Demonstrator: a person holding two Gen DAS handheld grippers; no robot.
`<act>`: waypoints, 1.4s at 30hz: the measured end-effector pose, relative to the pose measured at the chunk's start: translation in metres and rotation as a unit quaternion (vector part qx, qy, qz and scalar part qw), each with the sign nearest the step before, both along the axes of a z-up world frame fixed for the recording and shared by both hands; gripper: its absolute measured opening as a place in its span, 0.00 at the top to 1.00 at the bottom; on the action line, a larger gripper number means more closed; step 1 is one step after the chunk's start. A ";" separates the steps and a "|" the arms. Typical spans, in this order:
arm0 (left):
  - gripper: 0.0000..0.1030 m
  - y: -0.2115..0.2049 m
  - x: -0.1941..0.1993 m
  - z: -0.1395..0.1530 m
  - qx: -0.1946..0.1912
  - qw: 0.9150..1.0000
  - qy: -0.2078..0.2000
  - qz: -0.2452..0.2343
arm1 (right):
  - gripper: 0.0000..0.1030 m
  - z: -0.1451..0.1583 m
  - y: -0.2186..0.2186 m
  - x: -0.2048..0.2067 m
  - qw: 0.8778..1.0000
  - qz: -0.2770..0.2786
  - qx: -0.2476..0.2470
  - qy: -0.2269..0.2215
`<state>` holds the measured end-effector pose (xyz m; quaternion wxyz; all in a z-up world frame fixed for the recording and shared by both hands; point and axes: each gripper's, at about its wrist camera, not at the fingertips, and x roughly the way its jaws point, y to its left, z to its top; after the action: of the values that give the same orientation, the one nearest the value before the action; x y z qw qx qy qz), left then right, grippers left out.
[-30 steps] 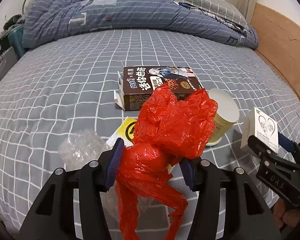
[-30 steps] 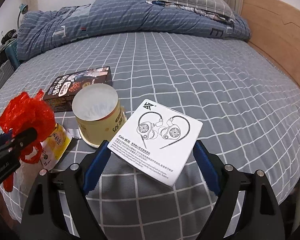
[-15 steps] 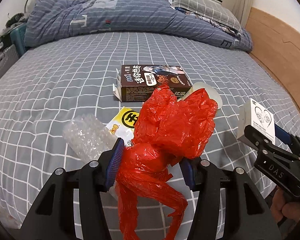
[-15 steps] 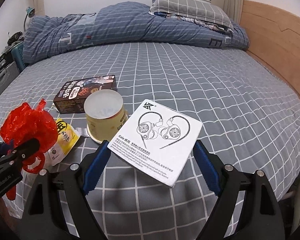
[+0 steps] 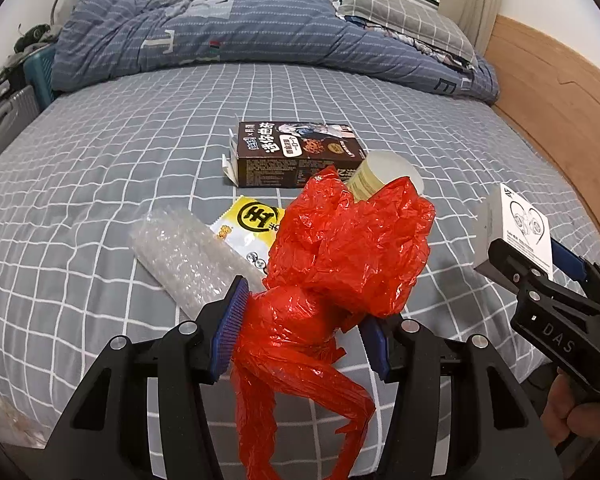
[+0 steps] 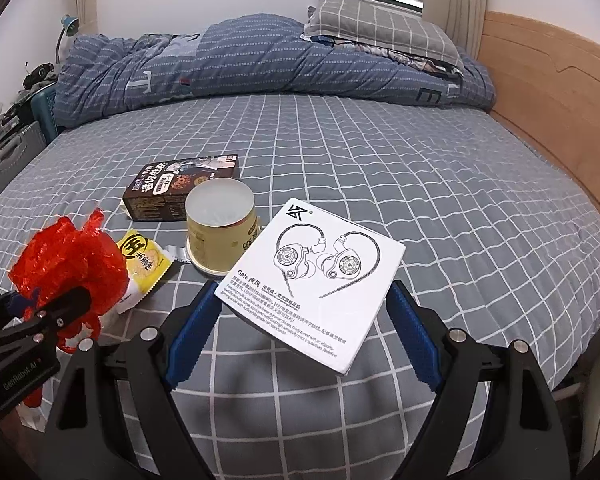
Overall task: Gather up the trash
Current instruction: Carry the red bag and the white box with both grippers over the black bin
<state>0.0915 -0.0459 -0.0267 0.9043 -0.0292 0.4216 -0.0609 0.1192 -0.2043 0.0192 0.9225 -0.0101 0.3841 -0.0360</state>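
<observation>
My left gripper (image 5: 306, 324) is shut on a crumpled red plastic bag (image 5: 348, 248), held above the bed's near edge. My right gripper (image 6: 300, 336) is shut on a white earphone box (image 6: 312, 268), gripped by its two side edges; the same box (image 5: 514, 228) shows at the right of the left wrist view. On the grey checked bed sheet (image 6: 380, 160) lie a dark brown cookie box (image 5: 296, 152), a yellow paper cup (image 6: 220, 228) upside down, a yellow snack wrapper (image 5: 252, 224) and a piece of bubble wrap (image 5: 184, 256).
A rolled blue striped duvet (image 6: 240, 64) and a grey pillow (image 6: 380, 24) lie at the far end of the bed. A wooden headboard (image 6: 560, 92) runs along the right. Cluttered furniture (image 6: 8, 140) stands at the left.
Both grippers have drawn back from the trash on the bed, with the red bag and the white box still held. The items on the sheet look farther away.
</observation>
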 end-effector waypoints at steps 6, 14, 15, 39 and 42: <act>0.49 -0.002 -0.011 0.002 0.012 1.000 -0.006 -0.005 | 0.22 0.005 0.005 -0.009 1.000 0.005 -0.009 -0.009; 0.49 0.004 -0.025 0.004 0.005 1.000 -0.002 -0.003 | 0.22 0.011 0.014 -0.020 1.000 0.013 -0.016 -0.020; 0.49 0.004 -0.027 0.004 0.004 1.000 -0.002 -0.003 | 0.22 0.012 0.014 -0.022 1.000 0.014 -0.016 -0.021; 0.49 0.005 -0.087 -0.009 -0.001 1.000 0.016 -0.004 | 0.22 0.010 0.024 -0.085 1.000 0.025 -0.009 -0.015; 0.49 0.007 -0.095 -0.011 -0.001 1.000 0.018 -0.002 | 0.22 0.009 0.028 -0.092 0.999 0.027 -0.010 -0.014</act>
<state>-0.0032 -0.0392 -0.0375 0.8966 -0.0303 0.4375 -0.0620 0.0269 -0.1767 0.0280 0.9283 -0.0294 0.3703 -0.0149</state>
